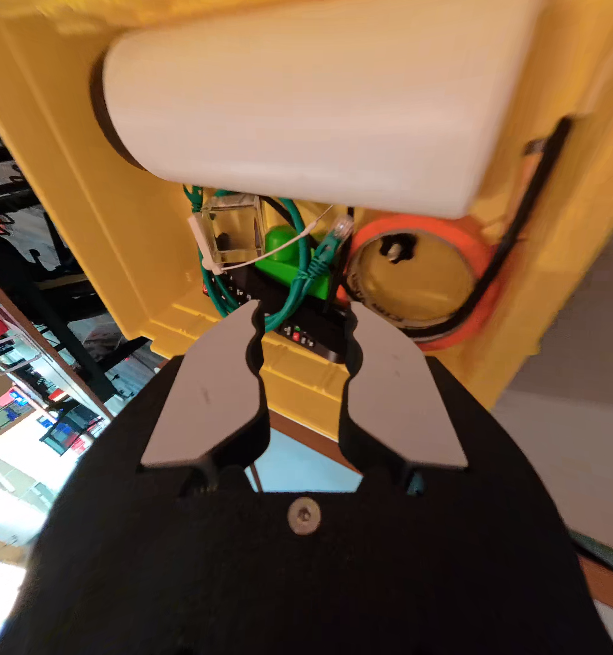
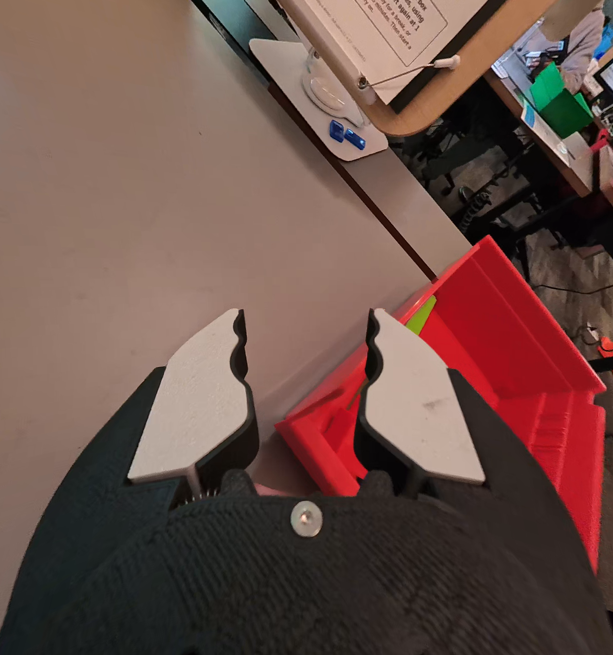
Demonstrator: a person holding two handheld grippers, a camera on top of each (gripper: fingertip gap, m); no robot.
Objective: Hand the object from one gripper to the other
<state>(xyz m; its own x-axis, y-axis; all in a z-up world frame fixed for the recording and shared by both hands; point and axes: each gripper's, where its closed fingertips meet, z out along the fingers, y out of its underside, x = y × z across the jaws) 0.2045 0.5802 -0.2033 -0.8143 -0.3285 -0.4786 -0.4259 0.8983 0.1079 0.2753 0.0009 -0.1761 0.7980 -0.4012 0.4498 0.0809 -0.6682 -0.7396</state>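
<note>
Left tongs (image 1: 303,308) are hanging spread apart and empty over the near corner of a yellow plastic bin (image 1: 96,198). Their tips are pointing into a clutter at the bin's bottom: a coiled green network cable (image 1: 299,283) with a clear plug, a clear plastic cube-shaped box (image 1: 232,232), a bright green plastic piece (image 1: 287,255), a flat black device with small lights (image 1: 298,331), and a round brass-coloured tin (image 1: 409,280) sitting inside an orange tape ring (image 1: 475,283). A big white cylinder-like object with a dark end (image 1: 291,106) is lying across the bin, beyond and above the clutter, blurred. The cable is looping just past the left finger's tip; the black device is showing between the two fingers. Nothing is touching the inner pads. Which item is the one to hand over, cannot tell.

Right tongs (image 2: 305,313) are also standing wide apart, holding nothing, hovering over a grey surface (image 2: 121,177) beside a red plastic bin (image 2: 510,354). A lime-green flat piece (image 2: 422,315) is leaning inside the red bin, just past the right finger's tip. Farther off, a white stand base (image 2: 298,67) with two small blue pieces (image 2: 345,134) is sitting at the surface's edge.
</note>
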